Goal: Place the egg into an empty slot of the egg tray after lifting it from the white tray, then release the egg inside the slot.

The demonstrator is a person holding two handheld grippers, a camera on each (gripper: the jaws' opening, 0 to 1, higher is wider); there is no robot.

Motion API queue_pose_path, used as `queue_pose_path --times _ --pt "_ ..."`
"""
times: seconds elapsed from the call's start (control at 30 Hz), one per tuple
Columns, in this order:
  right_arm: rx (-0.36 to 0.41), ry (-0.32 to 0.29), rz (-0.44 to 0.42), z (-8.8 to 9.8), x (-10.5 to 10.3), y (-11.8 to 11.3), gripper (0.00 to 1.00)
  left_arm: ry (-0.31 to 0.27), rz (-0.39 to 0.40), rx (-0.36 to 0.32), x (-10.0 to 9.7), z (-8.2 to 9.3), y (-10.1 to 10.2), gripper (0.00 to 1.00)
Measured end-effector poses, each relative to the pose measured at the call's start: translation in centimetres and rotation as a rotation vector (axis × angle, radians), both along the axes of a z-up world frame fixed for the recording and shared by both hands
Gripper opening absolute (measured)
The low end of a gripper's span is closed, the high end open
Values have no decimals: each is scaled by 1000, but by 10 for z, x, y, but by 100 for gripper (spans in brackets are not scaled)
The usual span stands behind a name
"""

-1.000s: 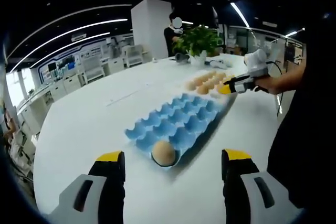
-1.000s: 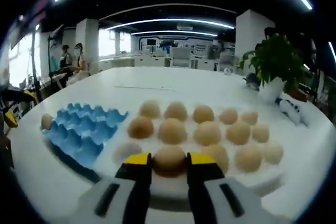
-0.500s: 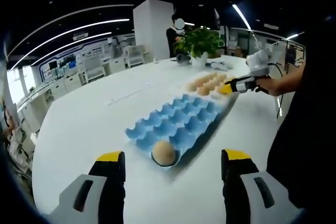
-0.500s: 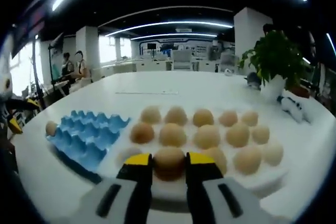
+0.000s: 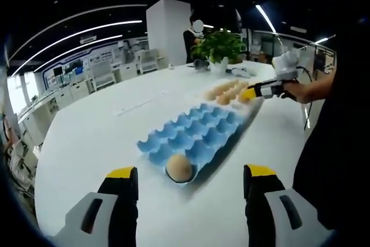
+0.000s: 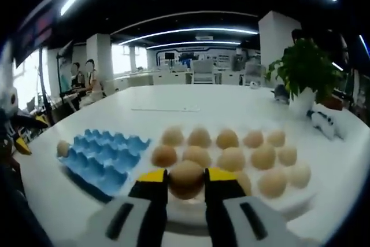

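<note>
Since a second ago we have lifted the egg (image 6: pixel 185 178) clear of the white tray (image 6: pixel 289 199); in the right gripper view the right gripper (image 6: pixel 185 179) has its fingers clamped on it at 6 o'clock, with the blue egg tray (image 6: pixel 106 155) at 9 o'clock. In the left gripper view our left gripper (image 5: pixel 188 177) holds its fingers apart over the desk (image 5: pixel 87 143), just short of that tray's one egg (image 5: pixel 178 166).
</note>
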State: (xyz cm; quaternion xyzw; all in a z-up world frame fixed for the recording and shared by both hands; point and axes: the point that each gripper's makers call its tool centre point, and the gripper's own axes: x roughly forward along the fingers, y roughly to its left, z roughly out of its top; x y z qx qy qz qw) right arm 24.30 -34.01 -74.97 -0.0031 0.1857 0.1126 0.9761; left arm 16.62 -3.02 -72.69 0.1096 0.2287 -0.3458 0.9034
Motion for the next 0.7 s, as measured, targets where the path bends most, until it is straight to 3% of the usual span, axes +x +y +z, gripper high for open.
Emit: queue_pose_path --times 0.3,0.7 --pt "39 -26 126 12 -4 52 24 -2 0 0 1 -1 0 75" --pt "62 -12 306 10 -12 119 24 -2 4 -3 1 -1 2 74"
